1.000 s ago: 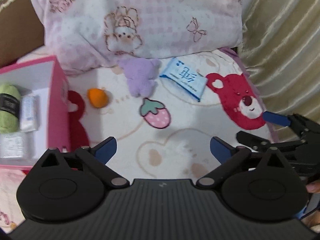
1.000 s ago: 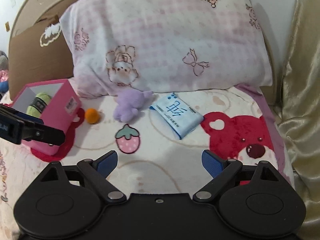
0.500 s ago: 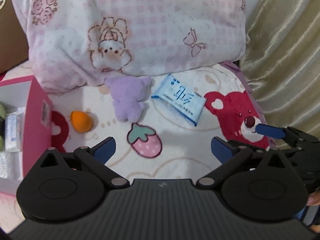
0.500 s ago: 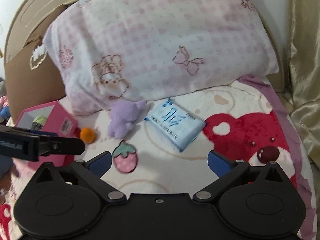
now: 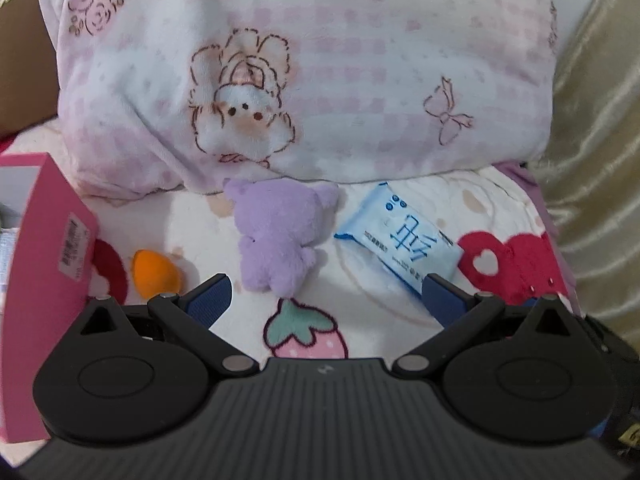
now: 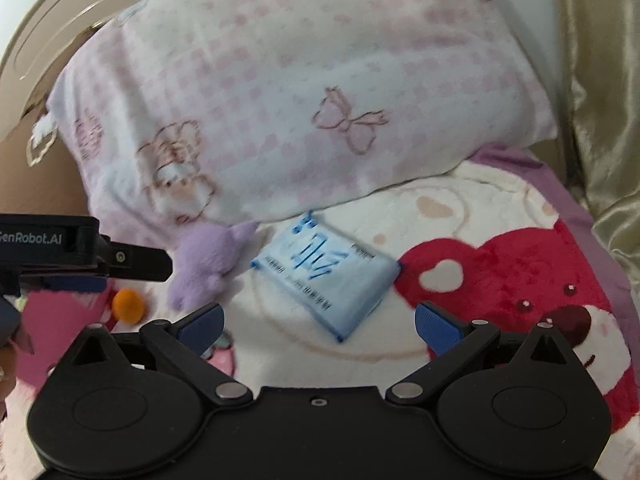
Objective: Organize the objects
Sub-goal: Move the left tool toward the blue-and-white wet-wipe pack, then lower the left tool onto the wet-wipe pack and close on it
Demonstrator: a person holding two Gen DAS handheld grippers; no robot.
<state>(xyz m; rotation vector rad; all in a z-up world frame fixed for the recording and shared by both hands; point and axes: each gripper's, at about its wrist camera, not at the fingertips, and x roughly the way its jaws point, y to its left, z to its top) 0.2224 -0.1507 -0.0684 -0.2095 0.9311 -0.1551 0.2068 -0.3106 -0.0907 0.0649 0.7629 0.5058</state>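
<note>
— What is being kept in the pink box [image 5: 48, 264]?
— Its contents cannot be told.
— And the tongs?
— Both the left tongs [image 5: 326, 298] and right tongs [image 6: 318, 322] are being held wide, empty, over the bed; the tissue pack [image 6: 326, 276] is lying near the pillow [image 6: 300, 92].

One purple plush toy [image 5: 280, 236], one tissue pack [image 5: 404, 246], one orange ball [image 5: 154, 270], one pink box [image 5: 44, 264], one pillow [image 5: 320, 68]

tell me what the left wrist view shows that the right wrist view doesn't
Only the left wrist view shows the left gripper head-on with open, empty jaws, the label on the pink box, and the whole strawberry print.

Only the right wrist view shows the right gripper, open and empty, the full red bear print, the curved headboard, and the left gripper from the side.

Both show the purple plush, the blue tissue pack, the orange ball and the pink pillow.
</note>
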